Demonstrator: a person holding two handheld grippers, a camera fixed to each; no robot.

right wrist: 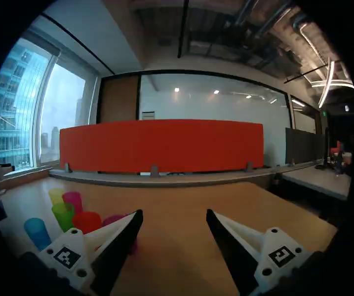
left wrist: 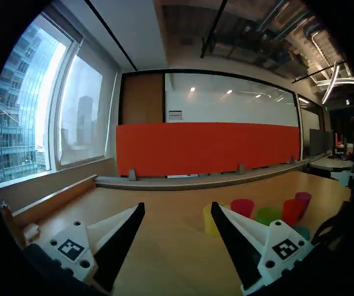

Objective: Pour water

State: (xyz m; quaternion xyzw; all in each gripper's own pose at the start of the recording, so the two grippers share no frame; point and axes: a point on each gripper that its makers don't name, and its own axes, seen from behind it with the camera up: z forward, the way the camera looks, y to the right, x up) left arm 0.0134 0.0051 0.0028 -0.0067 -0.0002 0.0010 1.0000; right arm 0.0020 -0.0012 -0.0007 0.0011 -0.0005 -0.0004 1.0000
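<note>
Ahead-right of the left gripper (left wrist: 177, 205), spread wide, empty: coloured cups (left wrist: 268, 215) on table (left wrist: 177, 259). Right gripper (right wrist: 173, 213): likewise wide, empty.

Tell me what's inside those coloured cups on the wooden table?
Only the outer walls and rims of the cups show: both views look at them from the side, low over the table. Their insides are hidden, so whether any holds water cannot be told.

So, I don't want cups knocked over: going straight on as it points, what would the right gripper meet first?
Probably nothing soon: the right gripper aims over bare table toward the orange divider; the cups sit left of that line.
</note>
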